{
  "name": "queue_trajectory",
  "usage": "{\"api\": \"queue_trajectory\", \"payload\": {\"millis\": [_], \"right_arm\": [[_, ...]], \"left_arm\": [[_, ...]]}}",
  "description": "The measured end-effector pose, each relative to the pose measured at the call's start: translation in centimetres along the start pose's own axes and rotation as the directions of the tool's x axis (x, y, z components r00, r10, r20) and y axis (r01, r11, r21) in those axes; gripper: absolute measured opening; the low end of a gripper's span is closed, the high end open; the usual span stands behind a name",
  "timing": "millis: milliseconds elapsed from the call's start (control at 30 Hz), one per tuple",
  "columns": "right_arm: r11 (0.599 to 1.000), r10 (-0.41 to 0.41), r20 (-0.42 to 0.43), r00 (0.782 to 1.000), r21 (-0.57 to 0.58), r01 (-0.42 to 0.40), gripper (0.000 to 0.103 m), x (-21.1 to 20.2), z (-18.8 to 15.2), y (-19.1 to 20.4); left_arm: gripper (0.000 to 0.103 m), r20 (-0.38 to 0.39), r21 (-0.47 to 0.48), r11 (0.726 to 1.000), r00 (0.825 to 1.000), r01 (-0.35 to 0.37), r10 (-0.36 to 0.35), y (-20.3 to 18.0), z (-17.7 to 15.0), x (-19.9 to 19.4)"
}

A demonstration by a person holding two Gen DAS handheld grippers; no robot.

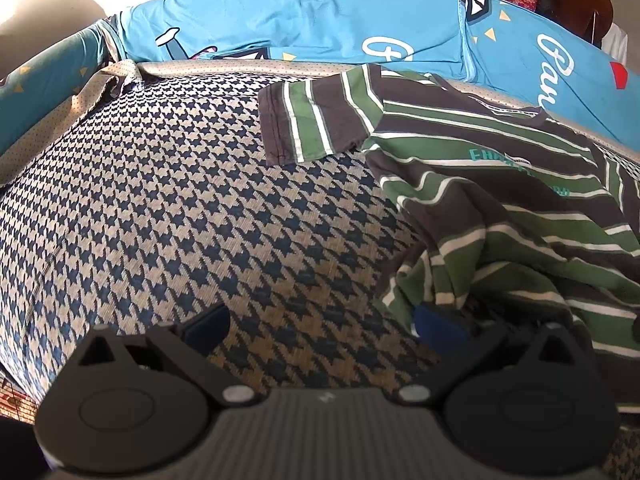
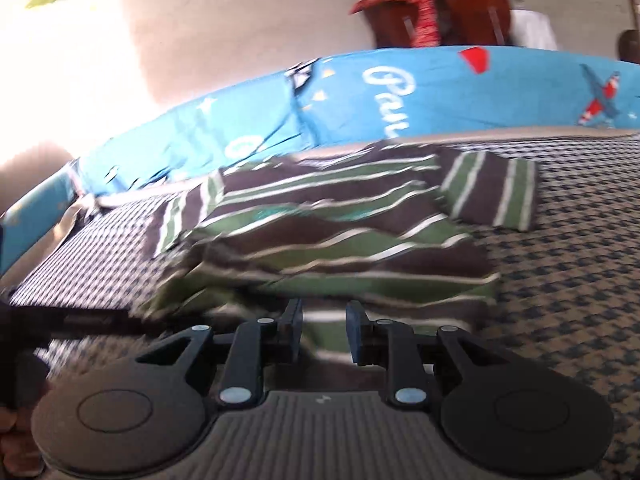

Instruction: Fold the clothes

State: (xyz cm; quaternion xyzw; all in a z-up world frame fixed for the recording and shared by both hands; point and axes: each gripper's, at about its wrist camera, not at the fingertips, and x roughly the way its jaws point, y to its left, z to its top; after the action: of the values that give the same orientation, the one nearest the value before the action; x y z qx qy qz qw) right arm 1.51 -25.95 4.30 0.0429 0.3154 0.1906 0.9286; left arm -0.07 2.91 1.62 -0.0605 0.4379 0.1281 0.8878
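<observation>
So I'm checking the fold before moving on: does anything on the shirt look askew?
Yes: the striped shirt isn't flat. Its lower edge by the left gripper is bunched into loose folds, while one sleeve lies spread out.

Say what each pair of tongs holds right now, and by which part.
Nothing is held. The left tongs stand wide open over the houndstooth cover, beside the striped shirt. The right tongs are open, pads clear of the shirt's hem.
</observation>
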Motion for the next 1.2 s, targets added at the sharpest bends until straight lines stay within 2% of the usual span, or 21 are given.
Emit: {"api": "queue_trajectory", "payload": {"millis": [133, 200, 367, 600, 800, 867, 900, 933, 1000, 1100, 1200], "right_arm": [[0.998, 0.050, -0.032, 0.998, -0.042, -0.051, 0.025, 0.4, -0.8, 1.6], [0.996, 0.065, -0.046, 0.997, -0.061, -0.068, 0.030, 0.4, -1.2, 2.2], [0.991, 0.067, -0.072, 0.995, -0.107, -0.075, 0.032, 0.7, -1.9, 3.2], [0.982, 0.043, -0.106, 0.993, -0.178, -0.061, 0.041, 2.1, -2.8, 4.4], [0.963, -0.024, -0.099, 0.995, -0.269, -0.003, 0.041, 3.3, -4.0, 5.3], [0.959, -0.029, -0.090, 0.996, -0.284, 0.002, 0.039, 3.2, -4.1, 5.4], [0.957, -0.031, -0.085, 0.996, -0.292, 0.005, 0.033, 3.2, -4.1, 5.5], [0.954, -0.034, -0.080, 0.996, -0.299, 0.008, 0.022, 3.1, -4.2, 5.6], [0.952, -0.049, -0.068, 0.996, -0.305, 0.026, 0.011, 2.8, -3.9, 5.6], [0.967, -0.037, -0.039, 0.999, -0.255, 0.026, 0.009, 1.7, -3.4, 5.0], [0.988, 0.015, -0.026, 1.000, -0.156, -0.019, 0.009, 0.3, -2.7, 3.9]], "left_arm": [[0.103, 0.000, 0.006, 1.000, 1.000, -0.001, 0.001, -0.1, 0.0, 0.0], [0.103, 0.001, 0.011, 1.000, 1.000, -0.003, 0.003, -0.2, -0.1, 0.0], [0.103, -0.002, 0.023, 1.000, 1.000, -0.003, 0.003, -0.5, -0.2, 0.3], [0.103, -0.011, 0.022, 1.000, 1.000, 0.001, 0.000, -0.4, -0.2, 0.7], [0.103, -0.012, 0.020, 1.000, 1.000, 0.005, -0.005, -0.2, -0.3, 0.7], [0.103, -0.013, 0.017, 1.000, 1.000, 0.007, -0.006, -0.2, -0.3, 0.7], [0.103, -0.014, 0.017, 1.000, 1.000, 0.008, -0.008, -0.1, -0.3, 0.7], [0.103, -0.014, 0.018, 1.000, 1.000, 0.008, -0.007, -0.1, -0.3, 0.7], [0.103, -0.012, 0.018, 1.000, 1.000, 0.007, -0.007, -0.1, -0.3, 0.6], [0.103, -0.010, 0.015, 1.000, 1.000, 0.008, -0.008, 0.0, -0.3, 0.6], [0.103, -0.006, 0.011, 1.000, 1.000, 0.012, -0.012, 0.1, -0.3, 0.4]]}}
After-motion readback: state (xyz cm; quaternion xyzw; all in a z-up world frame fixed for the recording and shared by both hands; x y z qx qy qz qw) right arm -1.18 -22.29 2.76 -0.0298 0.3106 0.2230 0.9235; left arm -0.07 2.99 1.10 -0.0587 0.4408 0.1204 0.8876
